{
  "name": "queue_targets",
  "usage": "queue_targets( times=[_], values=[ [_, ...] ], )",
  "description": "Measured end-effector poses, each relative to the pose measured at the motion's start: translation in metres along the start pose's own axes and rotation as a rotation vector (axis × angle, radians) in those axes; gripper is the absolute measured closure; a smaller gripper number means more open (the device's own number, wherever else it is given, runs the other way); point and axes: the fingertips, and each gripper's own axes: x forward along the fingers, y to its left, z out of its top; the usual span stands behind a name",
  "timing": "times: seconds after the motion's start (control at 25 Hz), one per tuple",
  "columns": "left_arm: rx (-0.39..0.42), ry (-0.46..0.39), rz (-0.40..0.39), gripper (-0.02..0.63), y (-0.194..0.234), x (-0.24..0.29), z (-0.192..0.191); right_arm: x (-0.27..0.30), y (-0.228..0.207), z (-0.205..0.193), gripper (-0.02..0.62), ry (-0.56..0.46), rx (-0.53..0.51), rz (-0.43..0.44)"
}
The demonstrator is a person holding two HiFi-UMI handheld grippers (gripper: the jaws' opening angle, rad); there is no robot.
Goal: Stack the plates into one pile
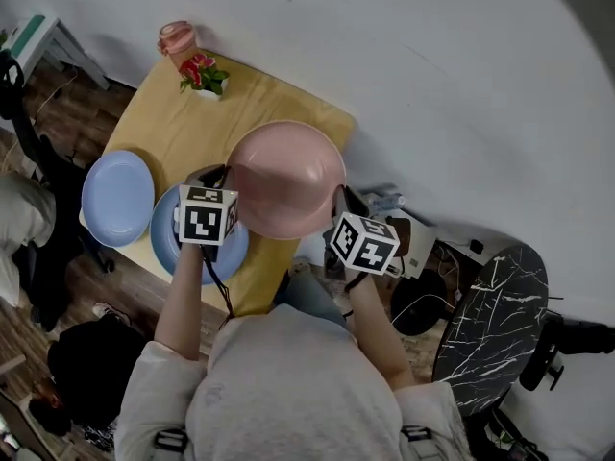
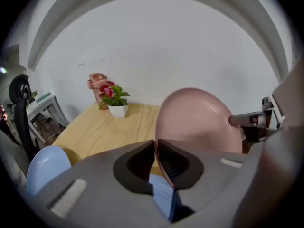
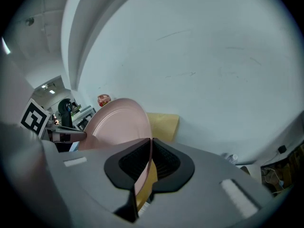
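A pink plate is held above the right half of the wooden table, tilted. My left gripper is shut on its left rim, and my right gripper is shut on its right rim. In the left gripper view the pink plate runs edge-on between the closed pads of the left gripper. The right gripper view shows the same for the pink plate and the right gripper. A darker blue plate lies under my left gripper. A light blue plate sits at the table's left edge.
A potted plant and a pink cup stand at the table's far end. A black marble round table is at the right. A dark chair stands left of the table. The person's body fills the near edge.
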Motion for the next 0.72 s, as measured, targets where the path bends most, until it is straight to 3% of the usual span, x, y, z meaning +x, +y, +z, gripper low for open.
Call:
queue_targets(
  times=[0.72],
  values=[
    [-0.322, -0.13, 0.304, 0.523, 0.087, -0.138, -0.067, 0.006, 0.156, 0.027, 0.578, 0.001, -0.286, 0.353]
  ],
)
